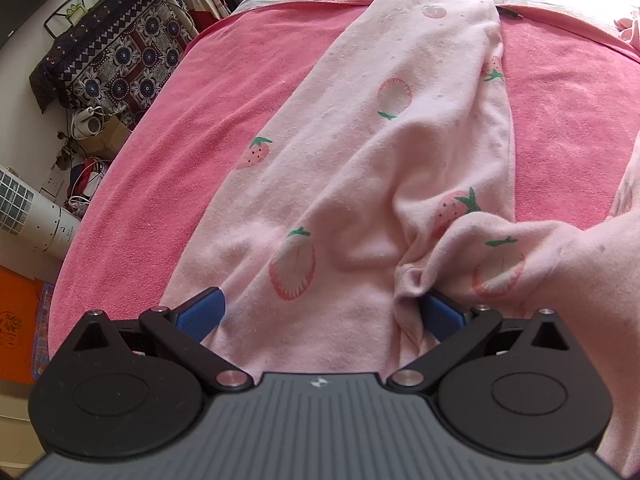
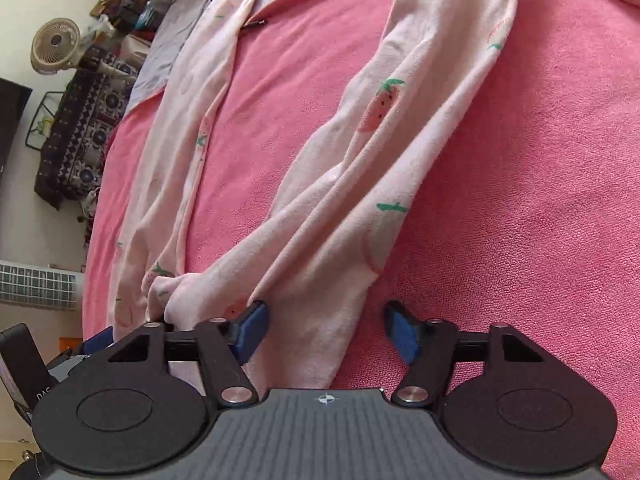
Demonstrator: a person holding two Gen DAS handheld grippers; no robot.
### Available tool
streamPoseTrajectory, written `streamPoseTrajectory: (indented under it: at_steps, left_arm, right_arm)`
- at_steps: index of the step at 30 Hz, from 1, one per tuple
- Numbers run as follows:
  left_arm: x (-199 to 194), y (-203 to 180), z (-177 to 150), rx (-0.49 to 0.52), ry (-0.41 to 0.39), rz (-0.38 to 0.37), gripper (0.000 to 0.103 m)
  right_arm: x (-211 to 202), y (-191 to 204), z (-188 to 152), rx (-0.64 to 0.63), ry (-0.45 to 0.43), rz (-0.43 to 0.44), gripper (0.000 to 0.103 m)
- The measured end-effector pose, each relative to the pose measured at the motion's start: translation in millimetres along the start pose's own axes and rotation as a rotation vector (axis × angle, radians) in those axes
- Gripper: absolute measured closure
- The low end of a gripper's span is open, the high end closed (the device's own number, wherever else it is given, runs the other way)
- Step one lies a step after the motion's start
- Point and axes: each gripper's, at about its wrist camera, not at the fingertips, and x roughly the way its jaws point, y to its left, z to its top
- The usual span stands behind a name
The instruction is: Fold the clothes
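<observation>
Bed blanket (image 1: 168, 128): coral-pink terry, nubbly, flat. Pyjama trousers (image 1: 360, 152): pale pink knit, strawberry print, legs spread lengthwise on blanket, waist end bunched nearest. Left tool (image 1: 320, 314): wide, astride waist. Right tool (image 2: 324, 330): wide, over leg fabric. Step: pre-grasp; next likely pinch waist, align legs.

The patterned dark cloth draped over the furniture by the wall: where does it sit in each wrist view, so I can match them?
Left wrist view: patterned cloth sits upper left, beyond the edge of the pink towel.
Right wrist view: patterned cloth lies at the left edge, mid-height, below the small round fan.
Shared landmark: the white slatted tower appliance, low on the left in both.
</observation>
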Motion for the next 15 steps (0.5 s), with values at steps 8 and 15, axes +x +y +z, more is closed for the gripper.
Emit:
streamPoseTrajectory:
  at_steps: [8, 15]
  left_arm:
    - [-3.4, 5.0, 2.8, 0.007, 0.018, -0.011, 0.000]
    - [-41.7, -9.9, 0.2, 0.142, -0.029, -0.043, 0.000]
  right_arm:
    - [-33.8, -4.8, -12.8, 0.043, -0.035, -0.071, 0.099]
    - [-57.0, -20.3, -35.0, -0.001, -0.001, -0.251, 0.099]
